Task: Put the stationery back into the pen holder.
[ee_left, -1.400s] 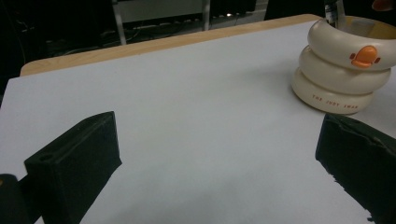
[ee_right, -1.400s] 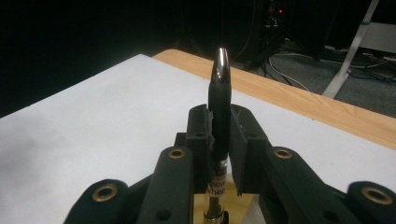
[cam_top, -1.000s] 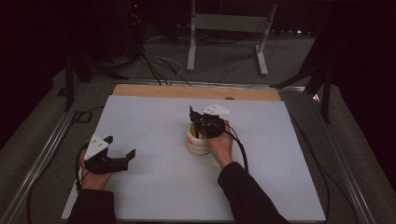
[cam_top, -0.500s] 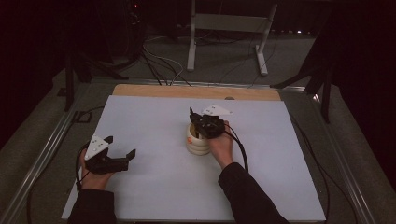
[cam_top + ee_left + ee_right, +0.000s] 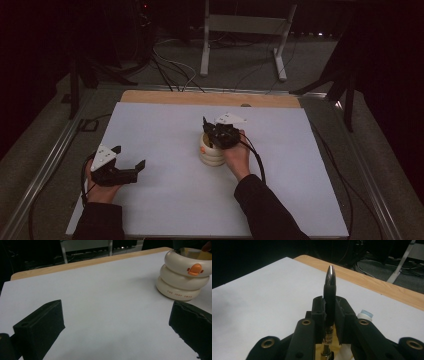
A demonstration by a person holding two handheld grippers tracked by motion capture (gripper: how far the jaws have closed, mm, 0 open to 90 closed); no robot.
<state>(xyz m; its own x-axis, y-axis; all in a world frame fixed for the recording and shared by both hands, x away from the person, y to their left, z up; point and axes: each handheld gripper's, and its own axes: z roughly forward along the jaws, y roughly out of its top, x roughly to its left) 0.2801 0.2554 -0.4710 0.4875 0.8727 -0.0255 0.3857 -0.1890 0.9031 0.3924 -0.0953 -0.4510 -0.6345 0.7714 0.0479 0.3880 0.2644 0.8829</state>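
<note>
A cream pen holder (image 5: pixel 211 152) made of three stacked rings, with an orange duck bill (image 5: pixel 194 269) on its side, stands mid-table. My right gripper (image 5: pixel 212 131) hovers just above it, shut on a black pen (image 5: pixel 330 287) with a silver tip that sticks up past the jaws. The pen's lower end points down toward the holder's mouth. A white and pale-blue cap (image 5: pixel 365 315) shows beside the right jaw. My left gripper (image 5: pixel 130 156) rests at the table's left, open, with nothing between its jaws (image 5: pixel 116 310). The holder (image 5: pixel 182 277) sits off to its right.
A white sheet (image 5: pixel 165 125) covers the table, with a strip of bare wood (image 5: pixel 210 98) along the far edge. Metal rails (image 5: pixel 45 165) run down both sides. Beyond the table are a stand's legs (image 5: pixel 240 45) and cables on the floor.
</note>
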